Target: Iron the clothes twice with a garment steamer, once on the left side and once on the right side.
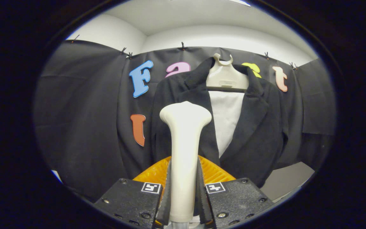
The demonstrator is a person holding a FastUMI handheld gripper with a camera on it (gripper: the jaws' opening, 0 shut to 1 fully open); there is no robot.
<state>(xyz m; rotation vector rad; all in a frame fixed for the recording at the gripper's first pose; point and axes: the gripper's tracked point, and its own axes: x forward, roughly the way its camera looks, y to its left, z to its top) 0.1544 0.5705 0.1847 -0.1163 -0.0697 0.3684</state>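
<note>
- Tongs point(184, 203): pinched on the handle of the steamer point(184, 140), a finger pressed on each side
- Steamer: stood upright between the fingers, long axis rising away from them, wide head on top
- Jacket point(256, 133): hung on a pale hanger point(226, 78) against the booth wall, straight beyond the steamer head; contact could not be told
- Head lay over the jacket's left front panel; the right panel was off to the right, across a white lining point(227, 117)
- Orange ribbed piece point(214, 171): just behind the fingers, low

Gripper-mounted view, near hanging jacket point(259, 133)
</note>
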